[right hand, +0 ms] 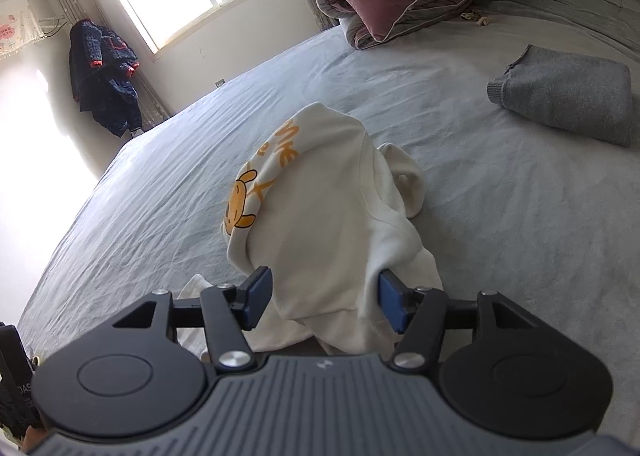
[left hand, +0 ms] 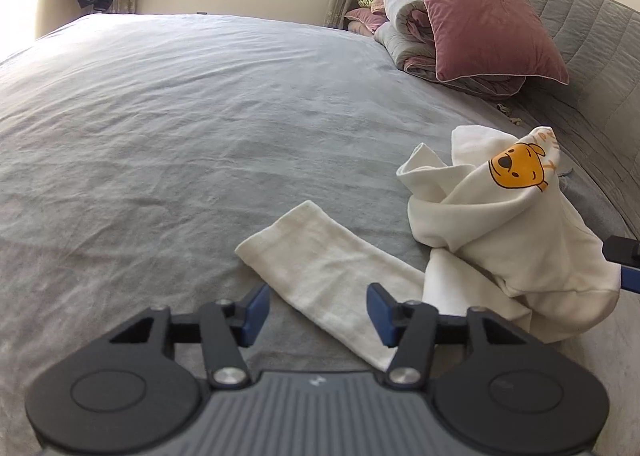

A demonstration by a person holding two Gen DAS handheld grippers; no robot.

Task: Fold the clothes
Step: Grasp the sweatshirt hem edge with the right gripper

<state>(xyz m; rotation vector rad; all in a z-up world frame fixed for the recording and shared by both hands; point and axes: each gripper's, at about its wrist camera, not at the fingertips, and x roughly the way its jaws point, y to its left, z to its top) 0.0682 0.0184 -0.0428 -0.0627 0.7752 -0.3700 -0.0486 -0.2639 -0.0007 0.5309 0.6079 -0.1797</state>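
A cream sweatshirt (left hand: 508, 232) with an orange bear print lies crumpled in a heap on the grey bed sheet (left hand: 180, 128). One sleeve (left hand: 320, 268) stretches flat to the left, and its near end runs under my left gripper (left hand: 318, 312), which is open with its blue pads apart above the cloth. In the right wrist view the sweatshirt heap (right hand: 328, 216) bulges up between the pads of my right gripper (right hand: 326, 302), which stands open around its near edge. A tip of the right gripper (left hand: 622, 256) shows at the right edge of the left wrist view.
A folded grey garment (right hand: 568, 96) lies at the far right of the bed. A pink pillow (left hand: 480, 12) rests on a folded quilt (left hand: 404, 36) against the grey padded headboard (left hand: 592, 56). A dark jacket (right hand: 104, 72) hangs in the corner by the window.
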